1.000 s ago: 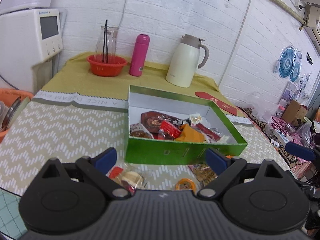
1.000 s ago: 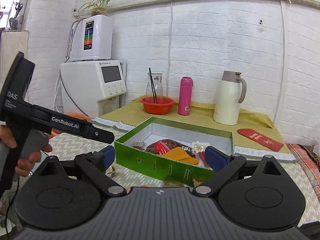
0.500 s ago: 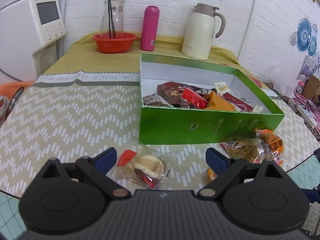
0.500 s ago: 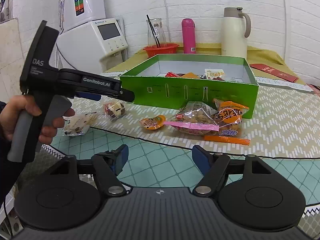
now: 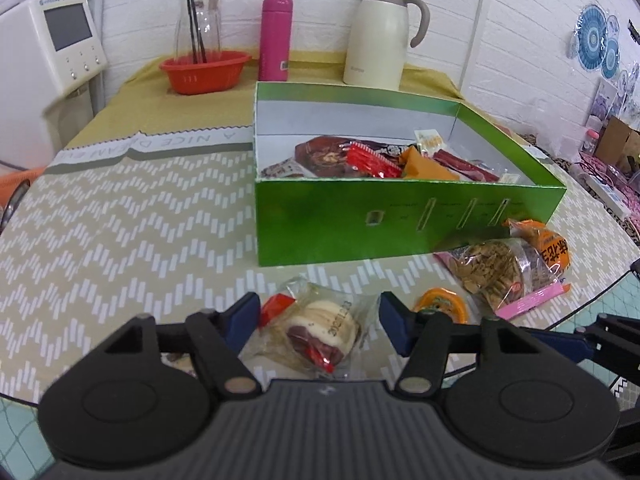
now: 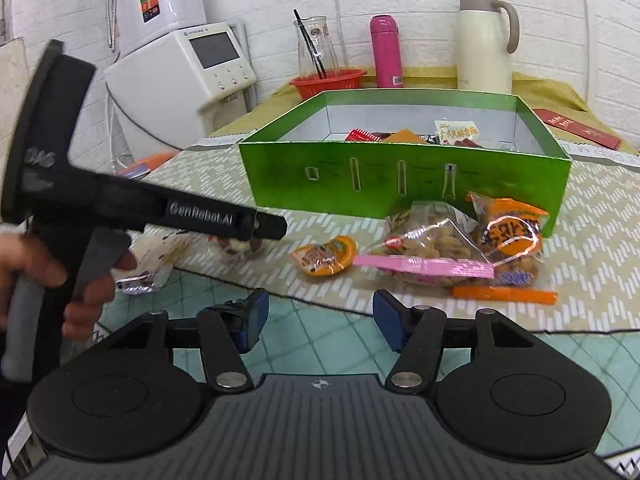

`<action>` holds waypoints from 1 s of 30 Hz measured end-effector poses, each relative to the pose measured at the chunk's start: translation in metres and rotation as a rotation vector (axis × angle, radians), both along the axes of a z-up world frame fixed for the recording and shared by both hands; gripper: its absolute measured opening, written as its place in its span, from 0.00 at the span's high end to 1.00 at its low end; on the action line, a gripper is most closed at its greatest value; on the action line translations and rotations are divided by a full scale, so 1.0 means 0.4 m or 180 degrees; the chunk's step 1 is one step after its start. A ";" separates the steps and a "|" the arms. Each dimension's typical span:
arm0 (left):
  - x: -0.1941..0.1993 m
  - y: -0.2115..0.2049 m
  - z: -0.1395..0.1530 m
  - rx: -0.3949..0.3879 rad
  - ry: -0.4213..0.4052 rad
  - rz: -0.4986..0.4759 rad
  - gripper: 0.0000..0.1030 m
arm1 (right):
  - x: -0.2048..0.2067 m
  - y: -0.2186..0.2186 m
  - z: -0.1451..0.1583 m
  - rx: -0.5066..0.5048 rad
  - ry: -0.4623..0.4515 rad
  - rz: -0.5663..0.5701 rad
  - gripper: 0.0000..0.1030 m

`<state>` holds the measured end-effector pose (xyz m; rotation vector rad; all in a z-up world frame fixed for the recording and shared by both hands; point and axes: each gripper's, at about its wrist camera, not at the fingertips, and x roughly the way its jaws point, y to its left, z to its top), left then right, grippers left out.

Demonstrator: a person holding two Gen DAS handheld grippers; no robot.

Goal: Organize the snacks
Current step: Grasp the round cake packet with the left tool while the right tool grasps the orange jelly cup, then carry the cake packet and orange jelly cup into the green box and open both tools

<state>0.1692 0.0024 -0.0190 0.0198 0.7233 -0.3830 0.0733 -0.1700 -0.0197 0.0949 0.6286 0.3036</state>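
- Your left gripper [image 5: 318, 322] had its fingers [image 5: 394, 322] just closing around the wrapped pastry [image 5: 320, 330], pads not yet pressing it; your right gripper [image 6: 316, 316] hung spread and empty.
- You were at the grasp step: next, I judge, pinch gently and lift.
- Beyond lay the nut bag [image 6: 436, 246] and the orange packet [image 6: 510, 236], then the green box [image 5: 400, 216], partly filled.
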 end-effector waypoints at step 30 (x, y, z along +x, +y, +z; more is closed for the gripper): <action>-0.037 -0.001 0.005 0.0023 -0.0035 -0.0202 0.49 | 0.004 0.019 0.000 -0.0016 -0.0131 0.0117 0.42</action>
